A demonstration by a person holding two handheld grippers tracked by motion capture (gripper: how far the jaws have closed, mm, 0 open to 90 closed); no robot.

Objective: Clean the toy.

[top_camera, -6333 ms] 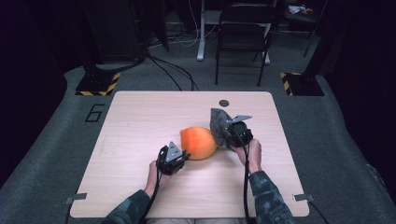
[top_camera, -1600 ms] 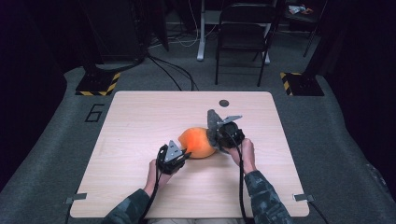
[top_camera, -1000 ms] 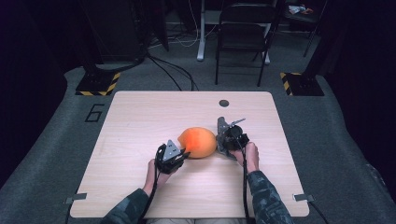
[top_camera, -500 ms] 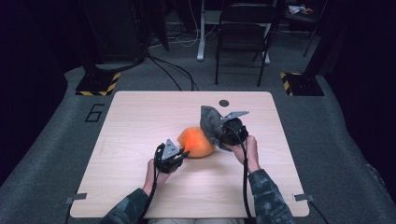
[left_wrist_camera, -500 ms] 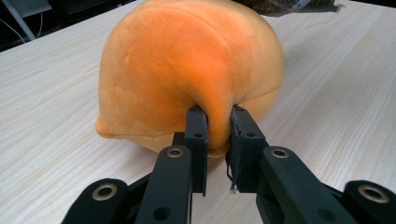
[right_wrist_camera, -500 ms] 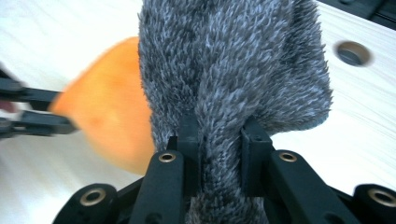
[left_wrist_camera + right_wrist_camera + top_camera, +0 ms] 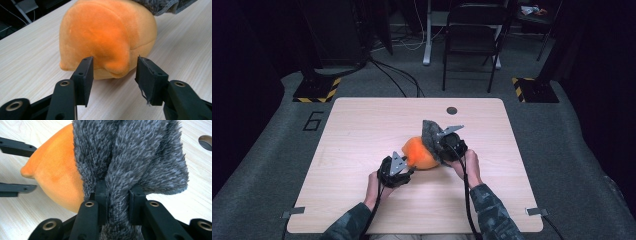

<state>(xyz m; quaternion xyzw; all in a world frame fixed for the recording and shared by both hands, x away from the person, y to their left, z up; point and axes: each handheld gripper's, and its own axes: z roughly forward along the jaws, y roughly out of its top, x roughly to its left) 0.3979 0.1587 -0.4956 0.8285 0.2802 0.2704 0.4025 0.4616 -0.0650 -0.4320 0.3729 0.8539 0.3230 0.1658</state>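
Note:
An orange plush toy (image 7: 418, 154) lies mid-table, large in the left gripper view (image 7: 107, 37). A grey furry cloth (image 7: 430, 132) drapes over its right side. My right gripper (image 7: 438, 144) is shut on a fold of that grey cloth (image 7: 130, 152), with the orange plush (image 7: 57, 177) just left of it. My left gripper (image 7: 406, 164) sits at the toy's near-left end. Its jaws (image 7: 113, 72) have just been opening and now stand apart on either side of an orange nub without pressing on it.
The light wooden table (image 7: 362, 125) has a round cable hole (image 7: 452, 110) near its far edge. A folding chair (image 7: 472, 40) and two hazard-striped bases (image 7: 316, 90) stand on the grey floor beyond. Both forearms come in from the near edge.
My right gripper has risen and moved slightly away, pulling the grey cloth up off the orange toy. The left hand has stayed in place.

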